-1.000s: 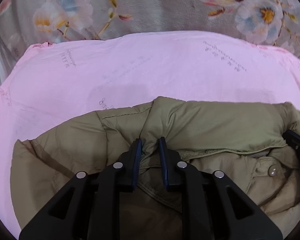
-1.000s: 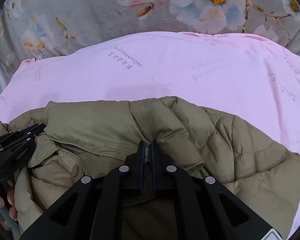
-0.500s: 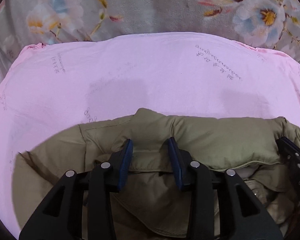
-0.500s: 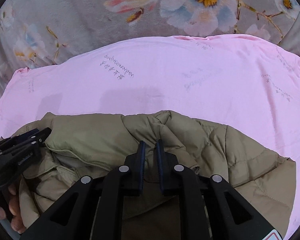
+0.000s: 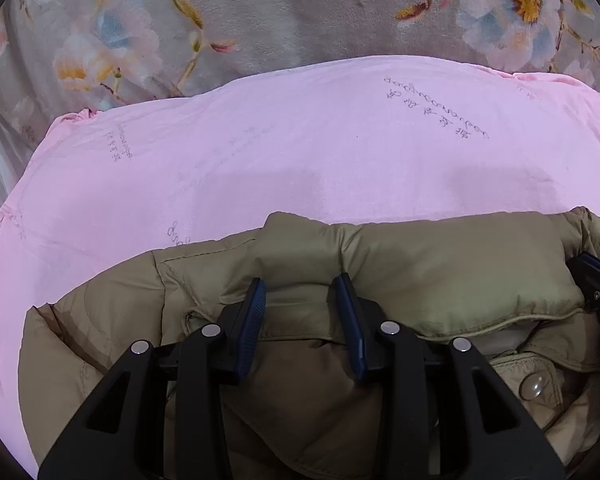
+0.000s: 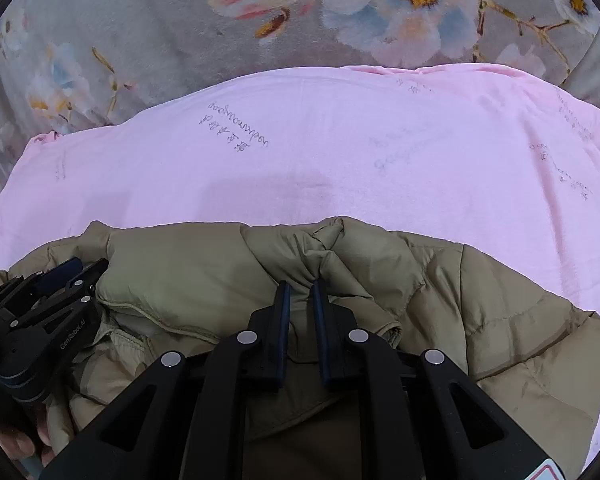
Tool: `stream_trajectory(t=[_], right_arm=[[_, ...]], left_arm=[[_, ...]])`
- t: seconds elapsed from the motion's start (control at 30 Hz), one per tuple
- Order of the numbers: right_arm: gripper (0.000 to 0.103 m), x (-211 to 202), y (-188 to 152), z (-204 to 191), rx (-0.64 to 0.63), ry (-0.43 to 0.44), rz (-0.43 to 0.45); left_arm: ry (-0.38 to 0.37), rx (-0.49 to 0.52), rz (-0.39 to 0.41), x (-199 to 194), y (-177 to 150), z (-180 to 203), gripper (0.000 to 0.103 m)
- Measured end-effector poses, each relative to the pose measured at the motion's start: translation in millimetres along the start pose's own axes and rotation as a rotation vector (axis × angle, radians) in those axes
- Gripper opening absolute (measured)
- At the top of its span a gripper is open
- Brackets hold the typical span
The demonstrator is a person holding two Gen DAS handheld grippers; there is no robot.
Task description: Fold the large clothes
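An olive padded jacket [image 5: 440, 264] lies on a pink sheet [image 5: 300, 160], its collar edge toward the far side. My left gripper [image 5: 300, 284] is open above the jacket's collar fold, with fabric between but not pinched. My right gripper [image 6: 300, 286] is nearly closed, with a bunched fold of the jacket [image 6: 380, 264] pinched between its pads. The left gripper also shows at the left edge of the right wrist view [image 6: 48, 300]. The right gripper shows at the right edge of the left wrist view [image 5: 596, 280].
The pink sheet [image 6: 340, 152] covers the surface beyond the jacket. A grey floral blanket [image 5: 260, 12] lies past the sheet's far edge. A snap button [image 5: 534, 386] shows on the jacket's placket at the lower right.
My left gripper has opened and let go of the jacket fold. The right gripper's jaws have parted slightly. The jacket has settled lower on the sheet.
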State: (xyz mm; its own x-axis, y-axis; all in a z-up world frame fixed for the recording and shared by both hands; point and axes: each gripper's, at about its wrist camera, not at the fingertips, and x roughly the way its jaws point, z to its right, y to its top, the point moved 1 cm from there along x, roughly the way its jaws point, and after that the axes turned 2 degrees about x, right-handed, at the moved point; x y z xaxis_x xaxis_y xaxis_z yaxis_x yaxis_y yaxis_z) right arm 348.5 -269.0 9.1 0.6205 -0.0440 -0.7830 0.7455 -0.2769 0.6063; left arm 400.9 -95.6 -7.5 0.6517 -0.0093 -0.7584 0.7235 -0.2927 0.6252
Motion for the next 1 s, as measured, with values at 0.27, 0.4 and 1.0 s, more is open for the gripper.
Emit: stream_trajectory(t=[0.27,0.4,1.0], right_arm=[[0.011,-1.9,-3.4,4.8,0.025,0.026,0.001],[0.011,-13.2,-13.7,5.5,-0.023,0.022,-0.017],[0.056,-228.7,-191.1,112.2,0.139,0.084,-0.046]], left_arm=[[-0.001,-0.003,-0.002,-2.6,-0.6,-1.5,0.036],[-0.046,-0.016,0.002,-14.0,-6.7,-15.2,0.039],[-0.172,-0.096,0.016,-186.0,-158.6,-148.8,0.087]])
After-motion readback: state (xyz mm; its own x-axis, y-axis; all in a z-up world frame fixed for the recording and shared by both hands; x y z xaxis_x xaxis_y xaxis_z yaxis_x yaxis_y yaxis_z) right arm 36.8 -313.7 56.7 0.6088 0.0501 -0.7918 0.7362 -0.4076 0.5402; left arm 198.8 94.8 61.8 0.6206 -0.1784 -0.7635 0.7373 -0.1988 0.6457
